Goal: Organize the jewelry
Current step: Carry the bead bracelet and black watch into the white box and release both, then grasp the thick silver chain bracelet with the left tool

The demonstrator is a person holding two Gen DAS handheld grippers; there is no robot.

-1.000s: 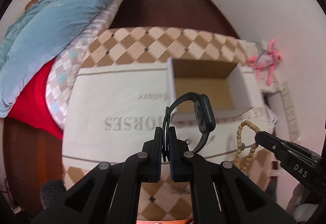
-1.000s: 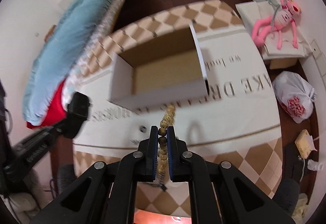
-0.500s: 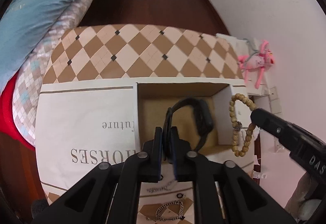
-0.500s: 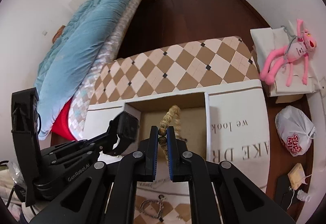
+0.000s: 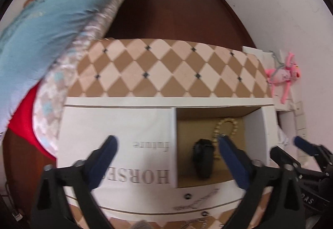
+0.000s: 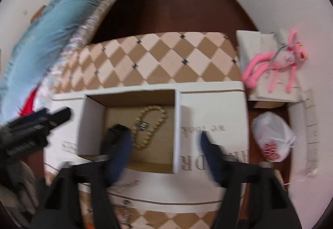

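Dark wood floor (image 5: 177, 10) runs back to white walls, with blue bedding (image 5: 52, 20) heaped along the left and a pink plush toy (image 6: 278, 62) on white boxes at the right. Nearer, a table under a checkered cloth (image 5: 166, 70) carries a white printed runner (image 5: 116, 124), and on it stands an open cardboard box (image 6: 179, 120) with 4 white walls; its top is unobstructed, and bare runner lies on both sides of it. Inside the box, on the brown floor, lie 2 items: a black watch (image 5: 203, 158) and a beaded bracelet (image 6: 149, 124), just beside each other. Left gripper (image 5: 166, 152) is spread wide and holds nothing; its right finger overlaps the box opening in view, near the watch. Right gripper (image 6: 164, 143) is likewise spread wide and empty, its fingers straddling the box's near half with the bracelet between and beyond them. At the near table edge a thin chain (image 6: 124, 204) lies on the runner, blurred.
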